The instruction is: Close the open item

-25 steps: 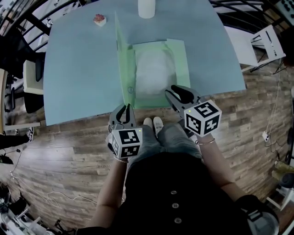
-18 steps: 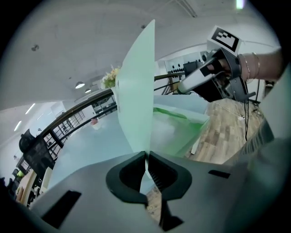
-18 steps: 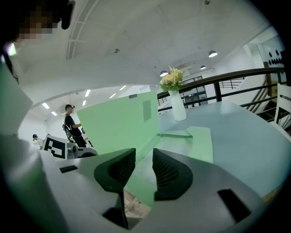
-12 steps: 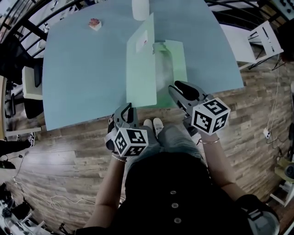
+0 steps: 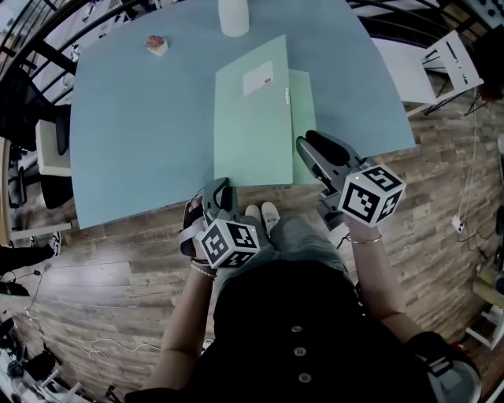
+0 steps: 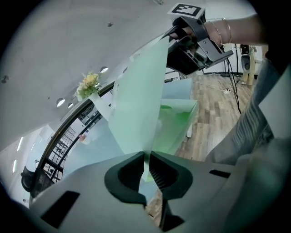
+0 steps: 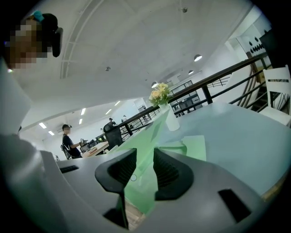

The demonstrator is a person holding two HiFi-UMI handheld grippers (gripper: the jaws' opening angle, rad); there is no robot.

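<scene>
A light green folder (image 5: 252, 118) lies on the blue table (image 5: 134, 118), its cover tilted low over the base and a side flap (image 5: 302, 118) showing at the right. My left gripper (image 5: 220, 191) is at the cover's near left corner. In the left gripper view its jaws (image 6: 146, 159) have just been opening to a thin slit, with the cover's corner (image 6: 136, 100) still in it. My right gripper (image 5: 309, 143) hovers at the folder's near right edge, open. Its jaws (image 7: 144, 159) have just been closing a little, and the green sheet (image 7: 152, 134) runs between them untouched.
A white vase (image 5: 233, 16) with flowers (image 7: 159, 94) stands at the table's far edge, a small pink object (image 5: 156, 44) at the far left. A white chair (image 5: 457, 67) is right of the table, a dark chair (image 5: 31, 118) on its left. Railings run behind.
The cover has swung from upright over to the right and now lies low over the base. Both grippers shifted slightly; the right one rose.
</scene>
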